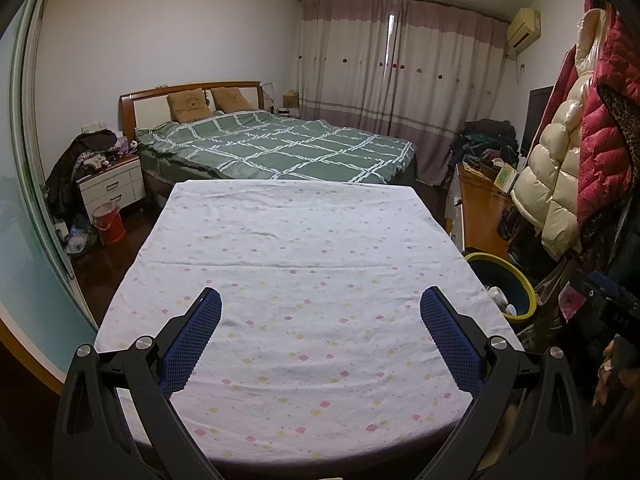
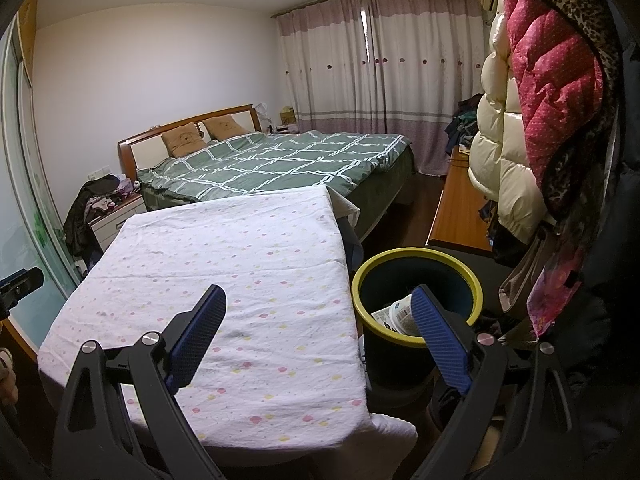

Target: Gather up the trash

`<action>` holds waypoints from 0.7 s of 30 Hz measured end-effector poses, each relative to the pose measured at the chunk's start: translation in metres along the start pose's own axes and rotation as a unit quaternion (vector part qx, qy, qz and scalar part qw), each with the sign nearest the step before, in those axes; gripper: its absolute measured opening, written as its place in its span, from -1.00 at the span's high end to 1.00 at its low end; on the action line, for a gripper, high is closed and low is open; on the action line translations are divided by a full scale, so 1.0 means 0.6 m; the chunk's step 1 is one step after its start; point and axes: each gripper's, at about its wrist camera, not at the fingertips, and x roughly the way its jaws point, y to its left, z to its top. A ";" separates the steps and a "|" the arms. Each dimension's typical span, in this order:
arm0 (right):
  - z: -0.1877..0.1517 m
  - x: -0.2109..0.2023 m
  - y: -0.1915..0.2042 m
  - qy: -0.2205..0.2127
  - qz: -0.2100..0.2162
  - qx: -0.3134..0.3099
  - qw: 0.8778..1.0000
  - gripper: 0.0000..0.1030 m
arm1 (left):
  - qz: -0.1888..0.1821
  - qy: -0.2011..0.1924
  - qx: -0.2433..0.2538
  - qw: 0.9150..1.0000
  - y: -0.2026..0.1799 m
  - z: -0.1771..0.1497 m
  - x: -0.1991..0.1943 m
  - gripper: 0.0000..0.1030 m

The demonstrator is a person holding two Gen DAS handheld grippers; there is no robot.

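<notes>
Hovering both claws wide open and empty — left claw point(image 1: 320, 308) over the bare desk point(image 1: 280, 240), right claw point(image 2: 318, 304) by the bin point(image 2: 416, 258) — trash point(image 2: 396, 314) lies inside, seemingly collected.

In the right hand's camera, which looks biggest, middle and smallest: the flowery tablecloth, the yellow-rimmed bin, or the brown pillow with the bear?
1. Flowery tablecloth
2. Yellow-rimmed bin
3. Bear pillow

The pillow sits far back on the bed, so it may really be bigger than it looks.
</notes>
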 end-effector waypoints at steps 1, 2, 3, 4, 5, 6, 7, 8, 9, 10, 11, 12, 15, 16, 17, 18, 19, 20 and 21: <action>-0.001 0.001 0.000 0.001 0.000 0.000 1.000 -0.73 | 0.001 0.000 0.001 1.000 0.000 0.000 0.001 -0.91; -0.002 0.001 0.001 0.001 0.001 0.000 1.000 -0.73 | 0.000 0.000 0.001 1.000 -0.001 0.000 0.002 -0.91; -0.003 0.001 0.003 0.002 0.001 0.000 1.000 -0.73 | -0.002 0.000 0.001 1.000 0.000 0.000 0.002 -0.91; -0.002 0.002 0.001 0.002 0.001 0.000 1.000 -0.73 | -0.003 0.002 -0.001 1.000 0.000 0.001 0.003 -0.90; -0.002 0.002 0.002 0.003 0.001 0.000 1.000 -0.73 | -0.002 0.003 -0.001 1.000 0.000 0.002 0.005 -0.90; -0.003 0.001 0.003 0.002 0.001 0.000 1.000 -0.73 | 0.000 0.003 -0.001 1.000 0.000 0.002 0.007 -0.90; -0.003 0.001 0.002 0.003 0.002 0.000 1.000 -0.73 | 0.002 0.004 -0.001 1.000 0.000 0.002 0.009 -0.91; -0.003 0.002 0.002 0.003 0.002 0.000 1.000 -0.73 | 0.003 0.005 -0.001 1.000 0.000 0.002 0.012 -0.91; -0.002 0.003 0.001 0.003 0.002 0.000 1.000 -0.73 | 0.003 0.006 -0.001 1.000 0.000 0.001 0.013 -0.91; -0.003 0.003 0.002 0.004 0.002 0.000 1.000 -0.73 | 0.003 0.008 -0.002 1.000 0.000 0.001 0.016 -0.91; -0.003 0.004 0.001 0.004 0.002 0.001 1.000 -0.73 | 0.002 0.008 -0.002 1.000 0.000 0.001 0.019 -0.90; -0.003 0.005 0.002 0.005 0.002 0.001 1.000 -0.73 | 0.001 0.006 -0.001 1.000 -0.001 0.000 0.018 -0.90; -0.003 0.010 0.001 0.008 0.001 0.001 1.000 -0.73 | -0.001 0.007 0.002 1.000 -0.001 0.000 0.025 -0.90; -0.001 0.013 0.000 0.010 0.001 0.001 1.000 -0.73 | -0.003 0.009 -0.003 1.000 0.002 0.001 0.030 -0.90; 0.002 0.017 -0.001 0.012 0.004 0.001 1.000 -0.73 | -0.004 0.012 -0.008 1.000 0.007 0.005 0.039 -0.90; 0.005 0.023 0.001 0.015 0.007 0.001 1.000 -0.73 | -0.002 0.014 -0.012 1.000 0.011 0.007 0.047 -0.90; 0.009 0.030 0.002 0.018 0.009 0.000 1.000 -0.75 | 0.000 0.019 -0.016 1.000 0.018 0.011 0.059 -0.90; 0.014 0.042 0.005 0.022 0.010 -0.003 1.000 -0.77 | 0.004 0.025 -0.018 1.000 0.025 0.015 0.077 -0.90; 0.020 0.056 0.009 0.026 0.014 -0.005 1.000 -0.81 | 0.009 0.029 -0.020 0.999 0.032 0.018 0.091 -0.90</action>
